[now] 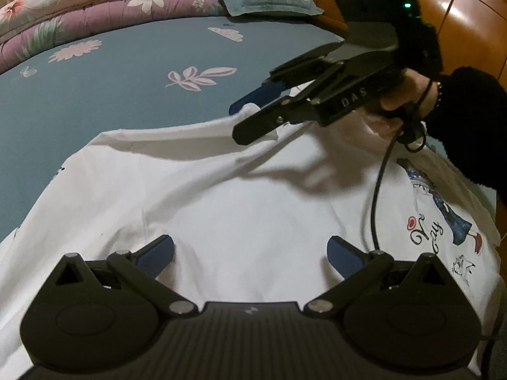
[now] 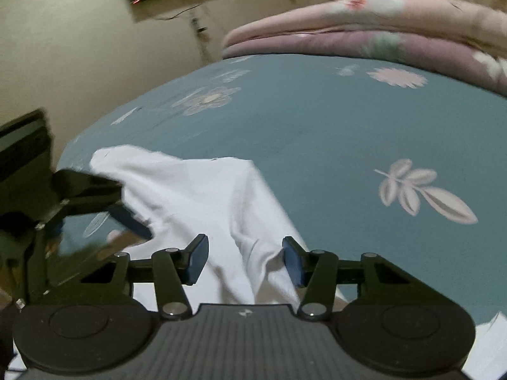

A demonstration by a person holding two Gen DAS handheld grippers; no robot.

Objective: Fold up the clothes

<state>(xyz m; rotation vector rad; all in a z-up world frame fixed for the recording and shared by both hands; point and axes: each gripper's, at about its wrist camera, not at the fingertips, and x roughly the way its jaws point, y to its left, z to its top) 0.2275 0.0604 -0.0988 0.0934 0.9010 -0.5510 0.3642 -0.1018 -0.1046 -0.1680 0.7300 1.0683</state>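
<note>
Now you are in the middle of a fold: the white T-shirt [image 1: 221, 209] lies spread on the blue flowered bed sheet [image 1: 111, 95], filling the lower half of the left wrist view, and one edge of it is lifted in the upper right of that frame.

Your right claw [image 1: 253, 120] sits at that lifted edge. In the right wrist view a ridge of white cloth stands between its two blue pads [image 2: 198, 261], and the right pad seems to touch the fabric, but there is a gap at the left pad. I judge the cloth is not firmly pinched; the jaws stand half apart.

Your left claw [image 1: 250, 256] is spread wide at the bottom of the frame, hovering over the flat cloth and holding nothing.

The next move, I think, calls for a sure pinch of the edge, then carrying it across toward the lower left, while the left claw can hold the body flat.

On the right claw's body you can read "DAS". The print [image 1: 443, 221] on the shirt, at the right edge, has cursive writing; I cannot read it surely.
</note>
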